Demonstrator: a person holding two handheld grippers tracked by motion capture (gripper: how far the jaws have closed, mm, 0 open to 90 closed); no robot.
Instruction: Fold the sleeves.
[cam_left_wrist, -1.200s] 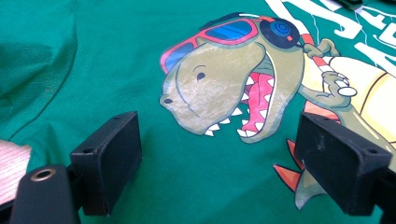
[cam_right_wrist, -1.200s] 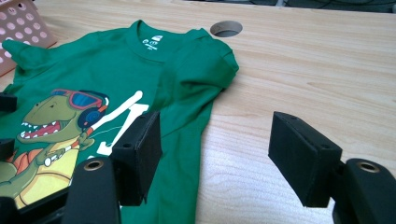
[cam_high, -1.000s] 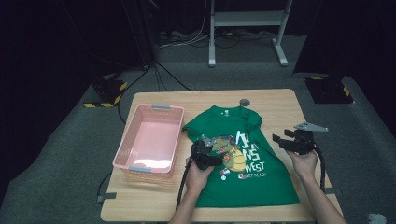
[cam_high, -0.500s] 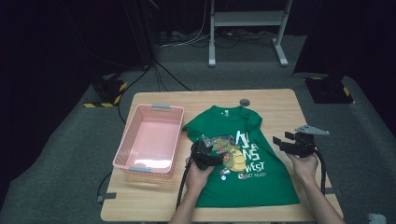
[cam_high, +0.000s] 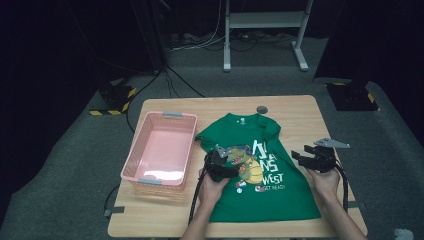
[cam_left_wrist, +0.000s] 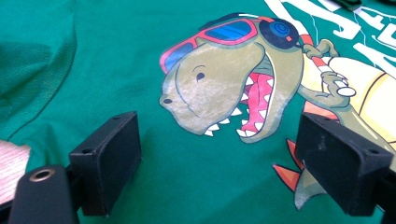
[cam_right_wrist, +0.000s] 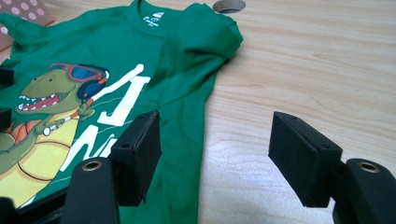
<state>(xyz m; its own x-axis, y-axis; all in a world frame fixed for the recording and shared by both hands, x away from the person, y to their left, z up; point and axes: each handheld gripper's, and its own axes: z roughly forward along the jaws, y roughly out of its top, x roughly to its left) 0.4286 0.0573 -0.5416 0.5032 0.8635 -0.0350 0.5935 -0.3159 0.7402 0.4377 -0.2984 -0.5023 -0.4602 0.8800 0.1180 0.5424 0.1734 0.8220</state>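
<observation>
Over the soft green t-shirt (cam_high: 260, 175) my left gripper (cam_left_wrist: 219, 154) hangs jaws wide, empty; right gripper (cam_right_wrist: 215, 154) gapes empty at its right hem. Shirt's flat mid-table (cam_high: 310, 115), collar far, beside a pink slatted basket (cam_high: 160, 150).

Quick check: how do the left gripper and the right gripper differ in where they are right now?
The left gripper hovers over the green T-shirt's dinosaur print; the right gripper sits at the shirt's side edge, half over the bare table. The left hand lies over the shirt, the right beside it. Both have open jaws, nothing between them.
</observation>
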